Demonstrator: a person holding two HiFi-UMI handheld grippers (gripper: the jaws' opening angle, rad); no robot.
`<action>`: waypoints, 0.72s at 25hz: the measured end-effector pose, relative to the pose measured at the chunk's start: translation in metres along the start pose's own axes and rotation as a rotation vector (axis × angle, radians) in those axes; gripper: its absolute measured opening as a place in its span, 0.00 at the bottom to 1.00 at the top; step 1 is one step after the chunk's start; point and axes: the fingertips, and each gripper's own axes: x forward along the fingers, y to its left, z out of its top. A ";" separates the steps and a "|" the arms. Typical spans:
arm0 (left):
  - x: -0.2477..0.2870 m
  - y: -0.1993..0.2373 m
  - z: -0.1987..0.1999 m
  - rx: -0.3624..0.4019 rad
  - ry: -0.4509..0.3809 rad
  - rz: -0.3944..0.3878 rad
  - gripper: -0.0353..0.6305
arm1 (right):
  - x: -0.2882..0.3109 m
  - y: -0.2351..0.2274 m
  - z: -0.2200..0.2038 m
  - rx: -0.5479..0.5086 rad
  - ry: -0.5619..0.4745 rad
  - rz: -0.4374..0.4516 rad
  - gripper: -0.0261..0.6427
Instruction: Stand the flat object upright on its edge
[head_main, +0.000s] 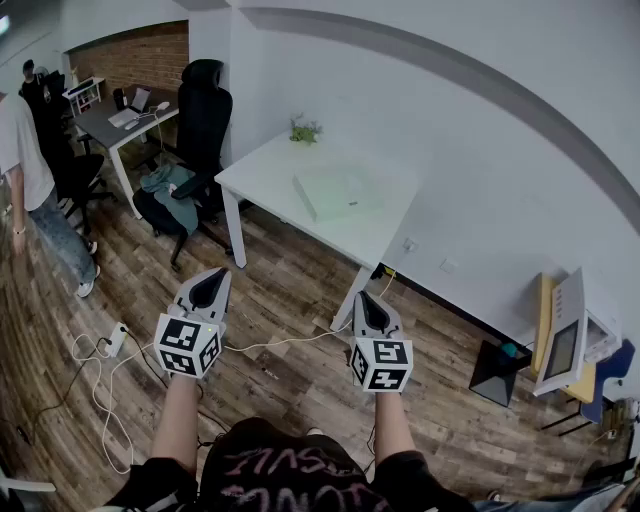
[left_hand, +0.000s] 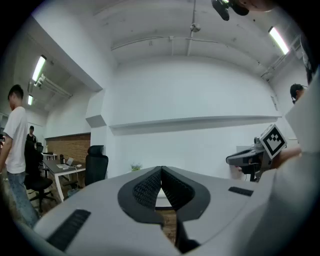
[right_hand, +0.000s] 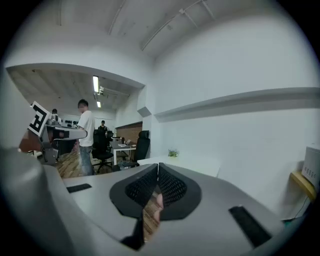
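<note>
Both forearms reach forward side by side, holding the left tongs (head_main: 214, 278) and the right tongs (head_main: 369, 302) roughly level above the wood floor (head_main: 290, 300). Each pair is closed tip to tip, with nothing between. The flat object (head_main: 338, 192) lies flat on the white tabletop (head_main: 262, 172) farther off by the wall, with a small plant (head_main: 304, 130) at the tabletop's far edge. A black chair (head_main: 203, 120) stands to the left.

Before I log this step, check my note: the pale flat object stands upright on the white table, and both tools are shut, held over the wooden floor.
Wrong on one point: the head view shows the flat object lying flat on the white table, not upright. The left tool and right tool are shut, over the wooden floor.
</note>
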 end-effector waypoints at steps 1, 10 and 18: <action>0.001 0.000 0.000 0.004 0.000 -0.001 0.08 | 0.001 -0.001 0.000 -0.001 0.000 -0.002 0.08; 0.004 0.004 0.000 -0.022 0.001 -0.004 0.08 | 0.005 -0.001 -0.004 -0.005 0.011 -0.012 0.08; 0.003 0.018 -0.008 -0.029 0.009 -0.003 0.08 | 0.015 0.015 0.001 -0.050 0.003 -0.002 0.08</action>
